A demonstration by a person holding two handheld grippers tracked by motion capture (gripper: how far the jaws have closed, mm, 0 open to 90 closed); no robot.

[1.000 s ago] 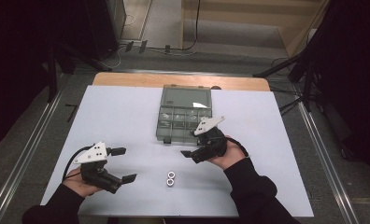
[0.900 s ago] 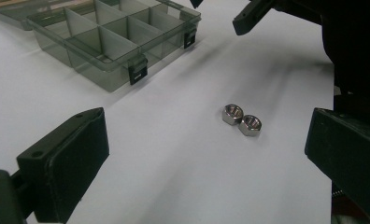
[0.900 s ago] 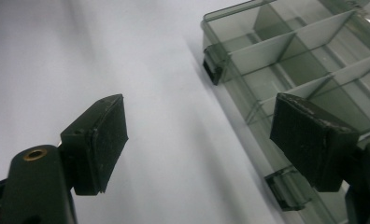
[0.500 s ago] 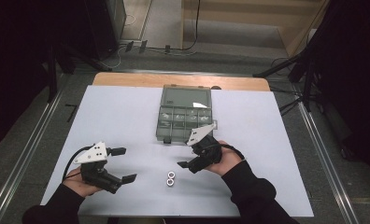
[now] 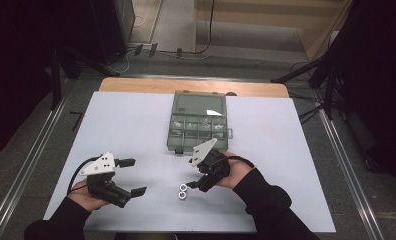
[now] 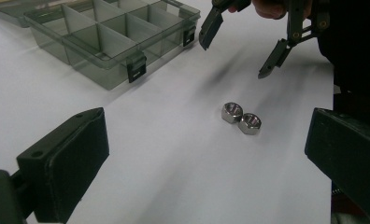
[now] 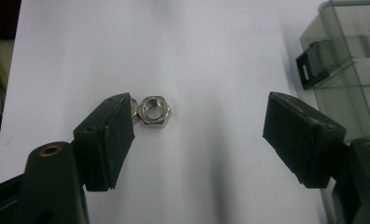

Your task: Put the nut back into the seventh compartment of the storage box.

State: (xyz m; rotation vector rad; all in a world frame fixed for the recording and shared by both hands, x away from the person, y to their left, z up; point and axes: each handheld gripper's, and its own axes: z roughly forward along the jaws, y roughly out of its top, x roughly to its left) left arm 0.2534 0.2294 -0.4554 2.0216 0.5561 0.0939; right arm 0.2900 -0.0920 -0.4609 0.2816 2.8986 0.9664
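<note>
Two steel hex nuts (image 5: 182, 191) lie side by side, touching, on the white table (image 5: 136, 130). My right gripper (image 5: 193, 175) hovers open just right of them, tilted down. In the right gripper view one nut (image 7: 154, 110) sits between the jaws near the left one, and the other nut (image 7: 133, 107) is partly hidden behind that jaw. My left gripper (image 5: 132, 176) rests open at the front left, pointing toward the nuts (image 6: 241, 117). It is well short of them, with nothing between its jaws. In the left gripper view the right gripper (image 6: 237, 53) hangs open beyond the nuts.
A smoky transparent compartment box (image 5: 198, 122) with its lid open stands at the table's middle back, just beyond the right gripper. Its latch side (image 7: 309, 65) lies close to the right jaw. The person's hands and dark sleeves come in from the front edge.
The right gripper has moved left and toward the person, away from the box and down to the two nuts. The left gripper has stayed put.
</note>
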